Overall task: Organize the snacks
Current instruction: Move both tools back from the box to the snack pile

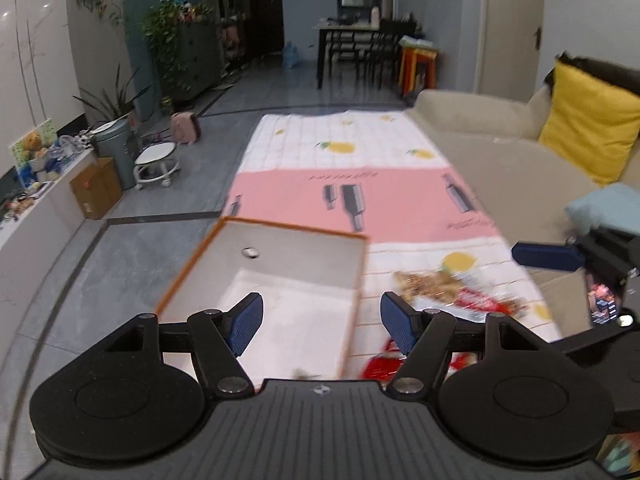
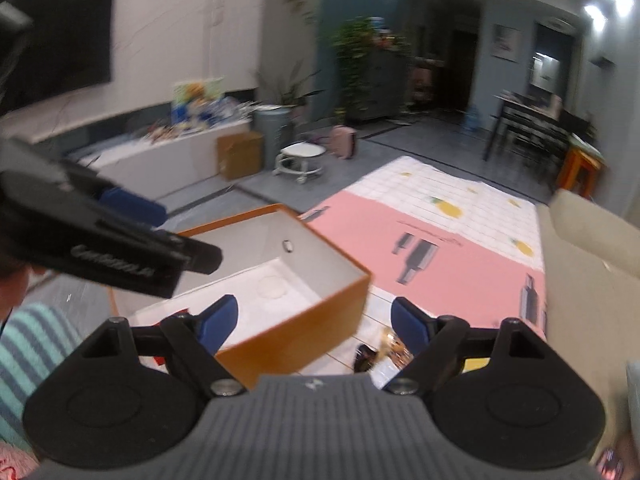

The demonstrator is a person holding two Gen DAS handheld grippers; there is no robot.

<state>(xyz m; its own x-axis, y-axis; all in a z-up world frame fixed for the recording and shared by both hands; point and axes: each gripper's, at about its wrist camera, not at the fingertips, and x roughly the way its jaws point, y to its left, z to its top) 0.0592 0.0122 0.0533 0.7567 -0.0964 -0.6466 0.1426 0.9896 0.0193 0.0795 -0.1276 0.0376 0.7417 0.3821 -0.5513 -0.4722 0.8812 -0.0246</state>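
A: Jaw status?

B: Left gripper (image 1: 322,320) has its jaws spread wide, nothing between the 2 blue pads (image 1: 246,322). Right gripper (image 2: 316,322) likewise released, gripping nothing.

A: Box?

B: Orange box (image 1: 358,280) with white inside sits at the near-left edge of the mat (image 1: 340,196) (pink band, lemon-print squares). Open-topped, 1 round hole in its far wall. Left gripper hovers over its near-right corner.

A: Snacks?

B: Clear packet of brown snacks (image 1: 430,284) with a red label lies on the mat just right of the box. A red packet (image 1: 378,366) lies nearer, beside the box's near-right corner, partly hidden by the gripper. Both blurred, print unreadable.

A: Right-wrist view?

B: Box corner is between its fingers; a dark item and a clear wrapper (image 2: 390,350) sit just right of the box, too blurred to identify.
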